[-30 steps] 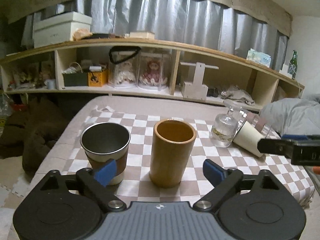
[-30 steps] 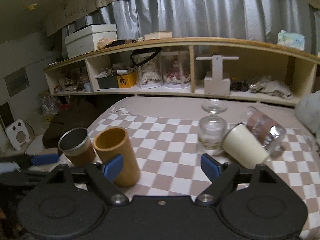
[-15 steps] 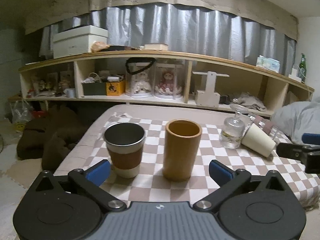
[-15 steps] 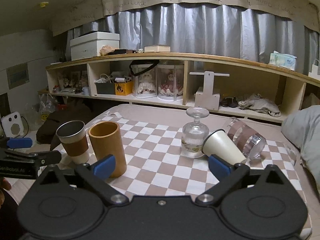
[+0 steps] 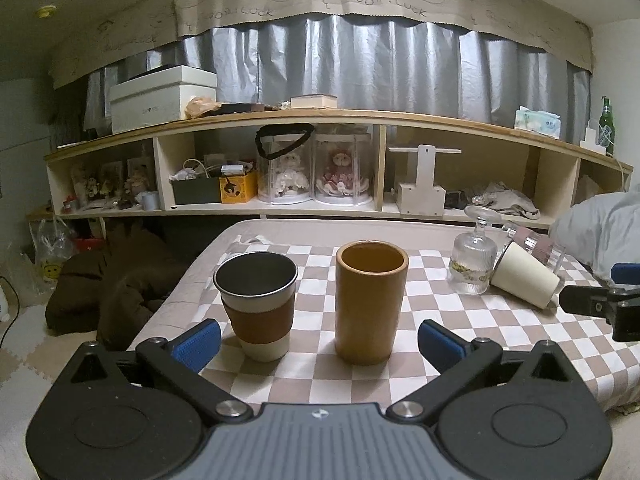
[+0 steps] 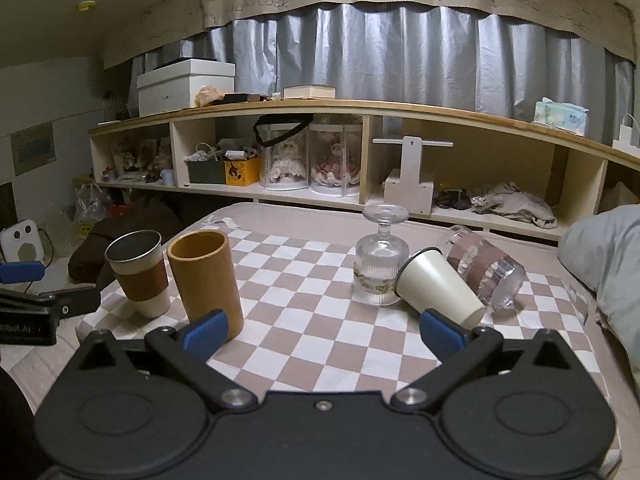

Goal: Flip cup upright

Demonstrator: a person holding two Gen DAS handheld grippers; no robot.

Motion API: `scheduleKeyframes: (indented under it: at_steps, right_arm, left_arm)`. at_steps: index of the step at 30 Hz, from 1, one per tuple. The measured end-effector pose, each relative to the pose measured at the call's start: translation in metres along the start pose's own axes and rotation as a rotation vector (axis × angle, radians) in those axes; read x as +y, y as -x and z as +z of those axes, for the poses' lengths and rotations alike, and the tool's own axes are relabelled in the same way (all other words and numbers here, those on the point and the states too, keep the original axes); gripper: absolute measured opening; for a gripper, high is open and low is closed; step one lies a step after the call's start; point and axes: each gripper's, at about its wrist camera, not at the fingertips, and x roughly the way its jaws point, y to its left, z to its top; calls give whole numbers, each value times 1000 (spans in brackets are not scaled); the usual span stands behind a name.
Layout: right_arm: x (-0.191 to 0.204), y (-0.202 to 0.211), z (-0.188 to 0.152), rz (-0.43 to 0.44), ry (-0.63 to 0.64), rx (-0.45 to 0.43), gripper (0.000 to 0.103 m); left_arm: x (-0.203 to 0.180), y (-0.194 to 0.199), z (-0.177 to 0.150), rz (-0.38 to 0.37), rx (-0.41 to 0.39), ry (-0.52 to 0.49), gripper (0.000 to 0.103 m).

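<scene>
Both claws pulled back, wide open, empty: left claw (image 5: pixel 318 340), right claw (image 6: pixel 324 330). Cream cup (image 6: pixel 438 288) tipped, base partly hidden.

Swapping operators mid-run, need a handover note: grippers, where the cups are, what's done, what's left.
Left gripper: open, empty, facing the two upright cups.
Right gripper: open, empty, short of the cluster on the right.
Upright on the checked cloth: steel cup with brown sleeve, bamboo cup.
Not upright: cream paper cup on its side, against the upside-down stemmed glass; sleeved clear glass on its side behind the paper cup.
Done: nothing held, two cups stand.
Left: right the paper cup, likely with the right gripper; probably the two glasses too.
</scene>
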Motion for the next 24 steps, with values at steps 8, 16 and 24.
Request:
scheduleKeyframes:
  at_steps: [8,16,24]
  right_arm:
    - [0,0,1,4,8,-8,103]
    - [0,0,1,5,8,-8,103]
    - [2,-1,-2,9,19,-5,103]
  left_arm:
    - [1,0,-1,1,3,0,103]
    - [3,0,-2,4,3,2,103]
    - [5,1,-2,7,4,7,103]
